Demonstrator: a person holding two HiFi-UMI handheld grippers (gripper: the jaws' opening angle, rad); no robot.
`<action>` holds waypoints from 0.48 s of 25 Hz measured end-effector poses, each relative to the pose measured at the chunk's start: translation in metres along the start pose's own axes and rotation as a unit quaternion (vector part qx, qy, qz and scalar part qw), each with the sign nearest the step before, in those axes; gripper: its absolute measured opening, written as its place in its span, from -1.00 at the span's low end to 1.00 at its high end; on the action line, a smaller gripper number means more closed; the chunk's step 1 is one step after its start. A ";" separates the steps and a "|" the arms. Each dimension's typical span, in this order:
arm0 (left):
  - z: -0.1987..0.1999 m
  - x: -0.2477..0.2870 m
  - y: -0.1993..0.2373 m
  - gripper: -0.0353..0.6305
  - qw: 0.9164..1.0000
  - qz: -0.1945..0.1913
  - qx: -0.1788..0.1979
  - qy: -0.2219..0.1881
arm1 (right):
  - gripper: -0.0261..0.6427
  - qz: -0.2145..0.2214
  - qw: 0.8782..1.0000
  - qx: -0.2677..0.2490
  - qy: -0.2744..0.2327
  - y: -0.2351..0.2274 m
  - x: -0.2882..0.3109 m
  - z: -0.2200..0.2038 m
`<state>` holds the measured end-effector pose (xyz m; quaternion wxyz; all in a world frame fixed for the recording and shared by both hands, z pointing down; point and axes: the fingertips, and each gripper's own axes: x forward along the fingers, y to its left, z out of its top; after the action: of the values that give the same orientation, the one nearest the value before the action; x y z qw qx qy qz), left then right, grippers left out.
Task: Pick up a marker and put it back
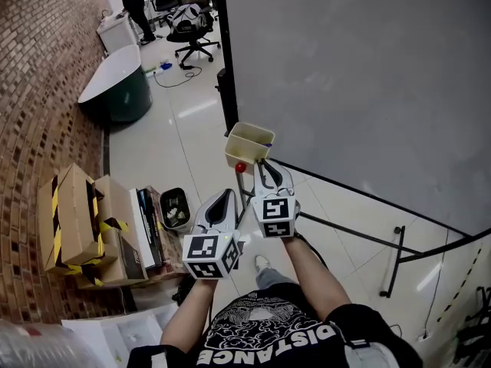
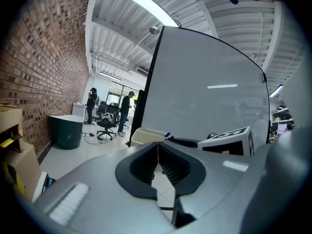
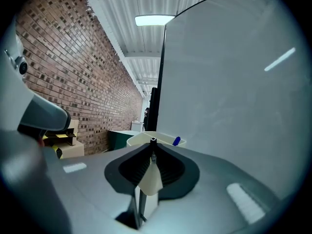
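Only the right gripper view shows it: the right gripper point(image 3: 153, 152) has its jaws pinching a thin dark marker point(image 3: 153, 141). The marker's long axis is upright along the slit, tip pointing up, just short of the bin point(image 3: 146, 138). The head view does not show that marker, but it places the bin at the whiteboard's point(image 1: 368, 75) lower left corner. A blue marker point(image 3: 177, 141) leans at the bin's right rim. The left gripper point(image 2: 158, 155) has its jaws pressed together, with nothing between them.

Whiteboard point(image 1: 360, 75) close right of bin point(image 1: 242, 153); open floor point(image 1: 176, 129) left.
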<state>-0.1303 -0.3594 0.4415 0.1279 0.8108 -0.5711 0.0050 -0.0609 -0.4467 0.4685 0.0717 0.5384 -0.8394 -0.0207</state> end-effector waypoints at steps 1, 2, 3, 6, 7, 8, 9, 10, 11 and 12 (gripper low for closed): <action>0.000 0.000 0.000 -0.87 1.000 0.000 0.000 0.000 | -0.82 0.000 1.000 0.000 0.001 0.000 0.000 0.000; -0.001 0.000 0.000 -0.87 1.000 0.000 0.000 0.000 | -0.82 0.000 1.000 0.000 0.001 0.000 0.000 0.000; -0.001 0.000 -0.001 -0.87 1.000 0.000 0.001 0.000 | -0.82 0.000 1.000 0.001 0.001 0.000 -0.001 0.000; -0.002 -0.002 -0.002 -0.87 1.000 0.000 0.001 0.000 | -0.82 0.000 1.000 0.000 -0.003 0.000 -0.004 0.002; -0.001 -0.003 -0.002 -0.87 1.000 0.000 0.001 -0.001 | -0.82 0.000 1.000 -0.001 -0.006 0.000 -0.005 0.004; -0.001 -0.003 -0.003 -0.87 1.000 0.000 0.001 -0.001 | -0.82 0.000 1.000 -0.002 -0.008 0.000 -0.007 0.007; 0.000 -0.004 -0.003 -0.87 1.000 0.001 0.001 -0.001 | -0.82 0.000 1.000 -0.003 -0.011 0.000 -0.008 0.009; 0.000 -0.005 -0.003 -0.87 1.000 0.001 0.001 -0.002 | -0.82 0.000 1.000 -0.003 -0.013 -0.001 -0.010 0.012; 0.000 -0.006 -0.004 -0.87 1.000 0.002 0.001 -0.002 | -0.82 0.000 1.000 -0.004 -0.015 -0.001 -0.012 0.014; 0.000 -0.006 -0.004 -0.87 1.000 0.002 0.001 -0.003 | -0.82 0.000 1.000 -0.004 -0.018 -0.001 -0.014 0.016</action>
<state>-0.1287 -0.3522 0.4397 0.1258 0.8096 -0.5734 0.0032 -0.0566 -0.4356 0.4514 0.0587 0.5379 -0.8403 -0.0333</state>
